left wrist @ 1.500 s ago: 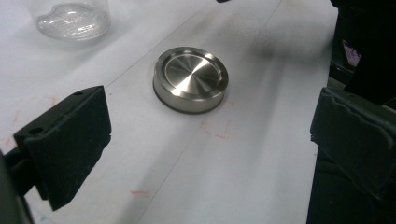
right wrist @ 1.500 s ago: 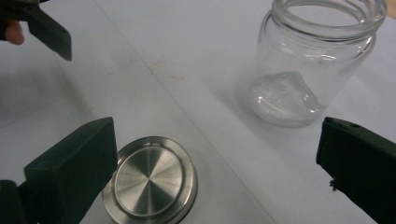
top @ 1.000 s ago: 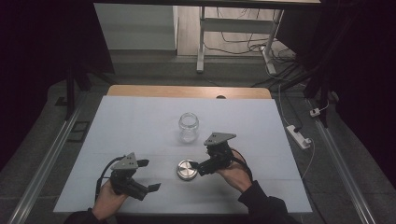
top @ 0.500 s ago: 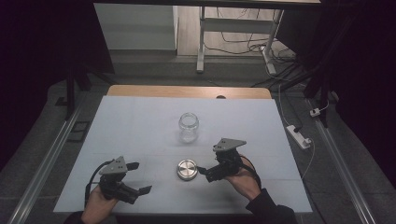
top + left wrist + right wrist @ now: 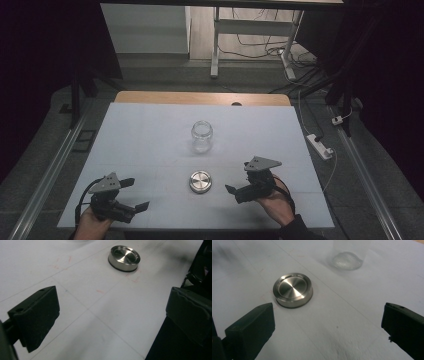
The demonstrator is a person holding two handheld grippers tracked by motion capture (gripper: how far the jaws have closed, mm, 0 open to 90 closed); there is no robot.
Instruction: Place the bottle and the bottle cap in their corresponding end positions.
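Both grippers hanging back from the metal lid [image 5: 200,181]

Right gripper [image 5: 239,186] just right of it, left gripper [image 5: 134,194] further left, both sets of fingers wide apart, holding nothing.

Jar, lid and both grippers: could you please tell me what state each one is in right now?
Glass jar: upright, open, no lid on.
Metal lid: flat on the white table, apart from the jar, ungripped.
Left gripper: open, holding nothing.
Right gripper: open, holding nothing, beside the lid.
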